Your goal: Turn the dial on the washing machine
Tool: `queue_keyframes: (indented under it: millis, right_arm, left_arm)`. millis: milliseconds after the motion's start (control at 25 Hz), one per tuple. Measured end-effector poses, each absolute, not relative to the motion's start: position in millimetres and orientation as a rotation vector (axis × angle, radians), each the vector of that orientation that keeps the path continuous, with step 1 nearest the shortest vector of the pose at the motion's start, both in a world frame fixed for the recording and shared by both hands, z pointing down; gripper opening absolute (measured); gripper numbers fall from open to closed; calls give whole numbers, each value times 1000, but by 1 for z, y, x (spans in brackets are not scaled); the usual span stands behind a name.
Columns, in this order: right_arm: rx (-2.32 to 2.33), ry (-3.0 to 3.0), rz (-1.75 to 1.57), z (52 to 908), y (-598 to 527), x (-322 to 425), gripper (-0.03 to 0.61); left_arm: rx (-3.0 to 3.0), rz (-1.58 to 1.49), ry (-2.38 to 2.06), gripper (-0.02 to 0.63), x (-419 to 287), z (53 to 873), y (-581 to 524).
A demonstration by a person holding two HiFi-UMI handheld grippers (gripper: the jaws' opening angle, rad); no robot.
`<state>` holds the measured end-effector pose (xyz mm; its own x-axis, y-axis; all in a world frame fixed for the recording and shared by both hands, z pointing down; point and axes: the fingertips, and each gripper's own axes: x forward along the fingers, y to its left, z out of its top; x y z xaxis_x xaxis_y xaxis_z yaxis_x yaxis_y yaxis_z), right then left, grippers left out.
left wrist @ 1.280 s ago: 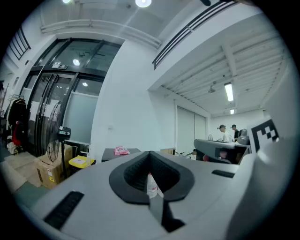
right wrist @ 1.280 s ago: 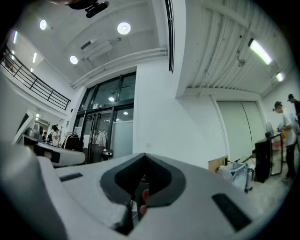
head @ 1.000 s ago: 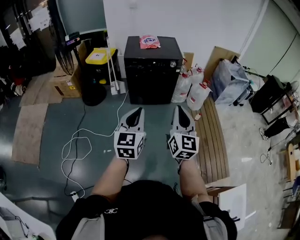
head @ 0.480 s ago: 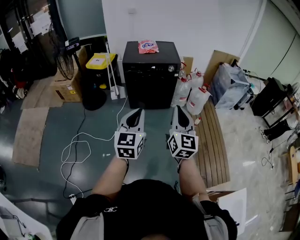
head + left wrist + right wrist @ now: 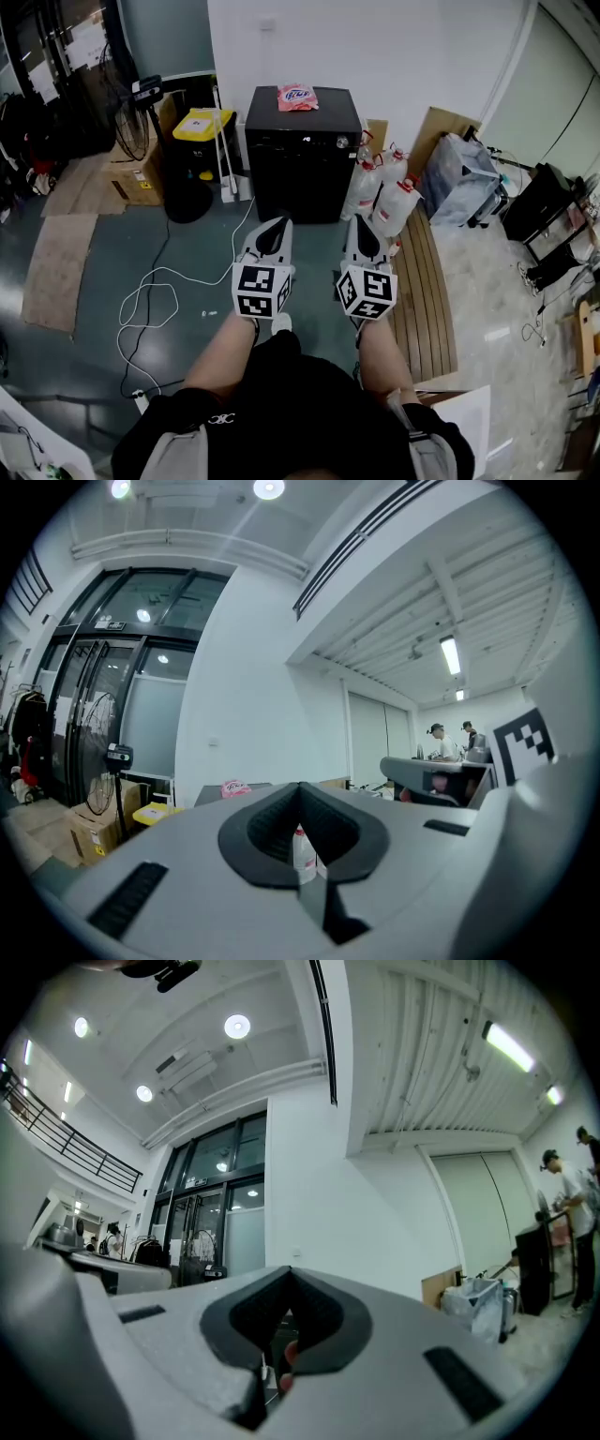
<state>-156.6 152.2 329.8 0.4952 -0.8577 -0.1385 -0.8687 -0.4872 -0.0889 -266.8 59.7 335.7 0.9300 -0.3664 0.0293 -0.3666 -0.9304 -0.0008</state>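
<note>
The washing machine (image 5: 302, 169), a black box, stands against the white wall, and its dial (image 5: 344, 142) sits at the top right corner of its front, small and pale against the dark panel. A pink packet (image 5: 297, 95) lies on top of the machine, and plastic jugs (image 5: 394, 202) crowd the floor just beside its right side. The person stands well back from the machine and faces it, with both grippers held out about level toward its front. The left gripper (image 5: 277, 223) has its jaws closed tip to tip with nothing between them, and so does the right gripper (image 5: 357, 218). Neither is near the dial. This looks like the approach, with nothing to carry. The right gripper lines up with the machine's dial side, so it is probably the one to reach in, and its jaws would have to part first.
</note>
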Motion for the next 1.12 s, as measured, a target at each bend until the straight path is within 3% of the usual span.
queue_keyframes:
  millis: [360, 1120]
  right_arm:
    - [-2614, 1523, 160, 342, 123, -135, -2]
    - [-2644, 1555, 188, 339, -38, 71, -2]
  left_arm:
    - [3084, 17, -583, -5, -239, 349, 30]
    - [3045, 47, -519, -5, -21, 360, -127]
